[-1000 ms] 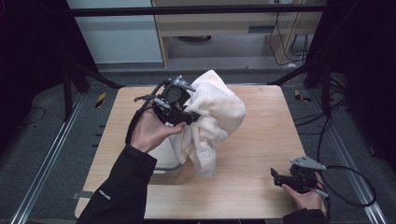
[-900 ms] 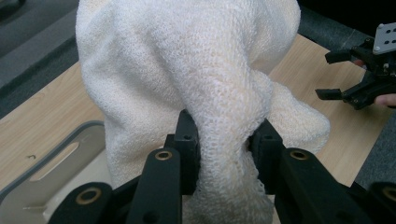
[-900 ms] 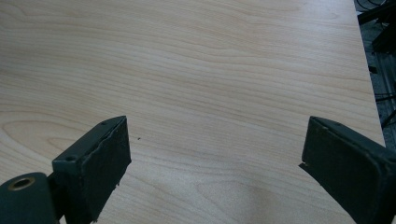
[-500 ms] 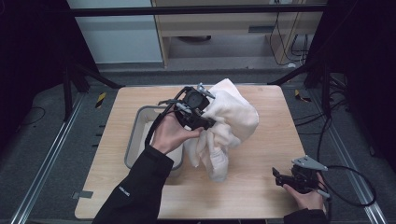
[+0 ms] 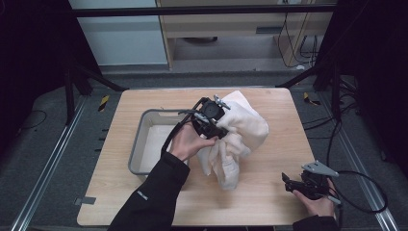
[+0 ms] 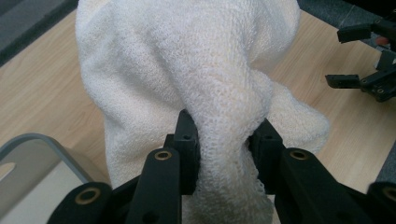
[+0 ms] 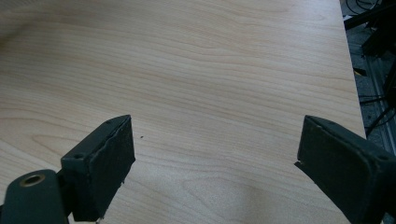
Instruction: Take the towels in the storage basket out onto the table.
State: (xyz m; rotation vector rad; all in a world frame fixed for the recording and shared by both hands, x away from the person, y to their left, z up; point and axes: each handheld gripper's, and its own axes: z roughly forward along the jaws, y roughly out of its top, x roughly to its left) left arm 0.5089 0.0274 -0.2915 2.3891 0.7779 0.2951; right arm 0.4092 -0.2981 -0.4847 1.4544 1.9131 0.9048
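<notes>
At the left of the wooden bench point(image 5: 144, 202) a grey tray point(image 5: 139, 144) stood with its pale bottom bare. Just right of it, the left hand-held gripper point(image 6: 224, 140) pinched a fold of a cream knitted cloth point(image 5: 240, 139) between its jaws, the bunched cloth raised at the middle of the bench while its lower end rested on the wood. Well apart at the near right corner, the right hand-held gripper point(image 5: 287, 182) sat low over bare wood, its jaws spread wide around nothing.

At frame centre of the high view we see the left hand point(image 5: 188, 143) holding the left gripper point(image 5: 217, 131), jaws clamped on white cloth point(image 6: 196, 70). At lower right, the right hand point(image 5: 317, 203) holds the right gripper point(image 5: 286, 182), jaws spread wide.
</notes>
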